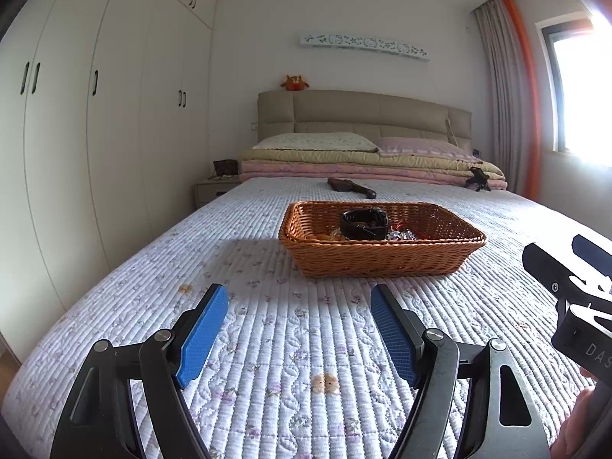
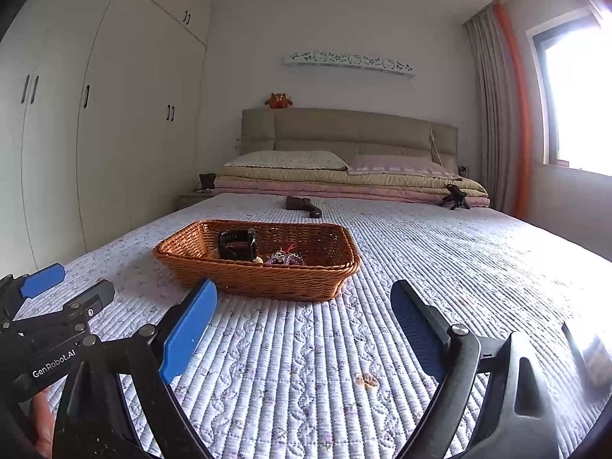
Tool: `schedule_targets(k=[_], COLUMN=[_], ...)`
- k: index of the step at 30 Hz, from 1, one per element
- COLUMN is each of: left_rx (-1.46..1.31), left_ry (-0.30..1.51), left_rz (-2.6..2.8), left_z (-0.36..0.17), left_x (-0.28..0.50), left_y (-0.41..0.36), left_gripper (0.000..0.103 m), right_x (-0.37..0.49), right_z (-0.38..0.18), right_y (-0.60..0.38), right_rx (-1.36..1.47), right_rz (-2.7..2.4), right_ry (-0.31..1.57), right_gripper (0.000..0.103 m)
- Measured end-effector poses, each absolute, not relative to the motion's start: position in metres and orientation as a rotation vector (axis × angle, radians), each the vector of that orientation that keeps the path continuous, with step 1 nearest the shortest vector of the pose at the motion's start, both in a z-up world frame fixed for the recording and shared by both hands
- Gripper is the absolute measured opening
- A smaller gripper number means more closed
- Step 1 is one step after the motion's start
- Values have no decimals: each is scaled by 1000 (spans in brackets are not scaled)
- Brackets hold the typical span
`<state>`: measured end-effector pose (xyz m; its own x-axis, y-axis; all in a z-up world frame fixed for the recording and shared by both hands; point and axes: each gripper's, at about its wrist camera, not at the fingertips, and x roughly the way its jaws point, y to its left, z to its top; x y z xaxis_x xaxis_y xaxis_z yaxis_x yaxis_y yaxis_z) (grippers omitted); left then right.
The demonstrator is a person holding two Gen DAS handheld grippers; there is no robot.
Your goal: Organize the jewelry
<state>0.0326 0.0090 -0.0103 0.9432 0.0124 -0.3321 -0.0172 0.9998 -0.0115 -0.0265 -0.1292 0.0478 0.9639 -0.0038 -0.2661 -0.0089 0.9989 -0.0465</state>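
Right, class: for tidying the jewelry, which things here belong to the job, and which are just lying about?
Part of the job: wicker basket; black watch; sparkly jewelry.

Just lying about: dark wooden object; small tripod; plush toy; pillows.

Left tool (image 1: 298, 298): black linkage arms, silver pivot pins, blue textured pads (image 1: 202, 334) on inner faces. Triangular cut-outs in black side plates. Right tool (image 2: 302, 298): same build, black arms, blue pads (image 2: 187, 329), silver pins. Left tool's body carries white lettering "GenRobot.AI"; right tool's body shows white "DAS", small screws. Bit of hand (image 2: 42, 424) at the grip, no sleeve visible.
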Motion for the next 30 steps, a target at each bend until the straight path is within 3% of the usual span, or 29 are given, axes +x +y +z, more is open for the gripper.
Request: schedule_targets(k=[30], left_rx=[-5], left_ry=[339], left_rz=[16], left_z=[-11], left_x=[33], left_y=[8], left_gripper=[79], right_x=[-24], right_z=[45], right_y=[-125], right_rx=[-40], right_rz=[-2], right_ry=[283], right_gripper=[96])
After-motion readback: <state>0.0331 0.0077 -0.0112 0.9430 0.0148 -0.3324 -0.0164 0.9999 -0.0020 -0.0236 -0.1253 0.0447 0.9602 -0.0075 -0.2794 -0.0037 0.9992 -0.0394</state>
